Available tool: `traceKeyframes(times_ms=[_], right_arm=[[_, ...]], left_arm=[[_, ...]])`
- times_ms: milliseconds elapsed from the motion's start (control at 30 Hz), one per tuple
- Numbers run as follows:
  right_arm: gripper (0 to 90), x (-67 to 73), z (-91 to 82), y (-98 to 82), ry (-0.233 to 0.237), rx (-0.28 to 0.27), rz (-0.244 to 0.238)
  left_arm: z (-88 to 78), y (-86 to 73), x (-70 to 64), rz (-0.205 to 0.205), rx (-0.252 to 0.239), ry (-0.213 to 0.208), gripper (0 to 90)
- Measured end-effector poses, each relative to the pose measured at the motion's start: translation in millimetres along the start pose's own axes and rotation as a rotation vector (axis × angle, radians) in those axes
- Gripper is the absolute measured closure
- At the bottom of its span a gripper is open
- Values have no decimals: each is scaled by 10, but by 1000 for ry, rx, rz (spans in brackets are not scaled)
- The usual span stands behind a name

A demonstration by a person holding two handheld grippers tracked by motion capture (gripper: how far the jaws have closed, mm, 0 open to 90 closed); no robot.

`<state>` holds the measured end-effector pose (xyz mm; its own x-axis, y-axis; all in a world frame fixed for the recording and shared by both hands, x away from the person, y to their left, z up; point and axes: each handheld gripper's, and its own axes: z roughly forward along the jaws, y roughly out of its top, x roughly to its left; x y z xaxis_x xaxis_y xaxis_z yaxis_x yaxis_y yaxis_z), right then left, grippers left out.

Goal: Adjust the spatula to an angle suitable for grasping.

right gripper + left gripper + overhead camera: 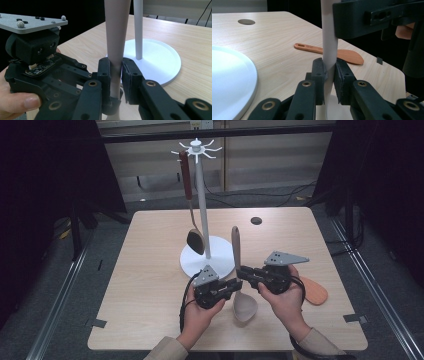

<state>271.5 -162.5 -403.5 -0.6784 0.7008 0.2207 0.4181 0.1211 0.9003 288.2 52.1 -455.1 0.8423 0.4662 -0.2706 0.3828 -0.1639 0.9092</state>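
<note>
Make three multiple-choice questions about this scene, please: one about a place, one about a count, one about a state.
1. Where does the orange spatula lie?
A. flat on the table
B. on the stand's hook
C. in a gripper

2. How many utensils hang on the white stand?
A. none
B. one
C. three

3. What holds the beige spoon?
A. nothing
B. one gripper
C. both the left gripper and the right gripper

Answers:
1 A, it lies flat on the wood.
2 B, the dark spoon alone.
3 C, each pair of jaws clamps its handle.
</note>
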Motion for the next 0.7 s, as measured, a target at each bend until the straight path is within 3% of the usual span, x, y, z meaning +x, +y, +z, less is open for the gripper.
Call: traceKeyframes(times_ms=[167, 300, 333, 367, 400, 467, 533, 567, 600, 700], right_arm=[[782, -10, 21, -28, 0, -6, 25], [773, 1, 34, -29, -2, -8, 6], [684, 4, 40, -19, -8, -12, 6], [684, 4, 40, -19, -8, -12, 6], [618, 0, 30, -9, -7, -28, 4], [572, -10, 22, -3, -12, -35, -2], [487, -48, -18, 12, -32, -47, -8], [487, -48, -18, 12, -32, -47, -8], [412, -93, -38, 6, -47, -49, -14], [354, -138, -59, -12, -75, -44, -16]], left_arm=[[2, 13, 7, -5, 27, 4, 800], [-8, 25, 12, -8, 36, 6, 800], [-13, 31, 13, -7, 38, 5, 801], [-15, 37, 17, -5, 35, 1, 801], [-22, 44, 16, -7, 34, 3, 801], [-44, 62, 21, -8, 38, 6, 801], [-67, 77, 36, -16, 28, -4, 800], [-82, 87, 45, -19, 31, -2, 800], [-96, 97, 55, -18, 31, 3, 800], [-132, 121, 89, -16, 27, 10, 800]])
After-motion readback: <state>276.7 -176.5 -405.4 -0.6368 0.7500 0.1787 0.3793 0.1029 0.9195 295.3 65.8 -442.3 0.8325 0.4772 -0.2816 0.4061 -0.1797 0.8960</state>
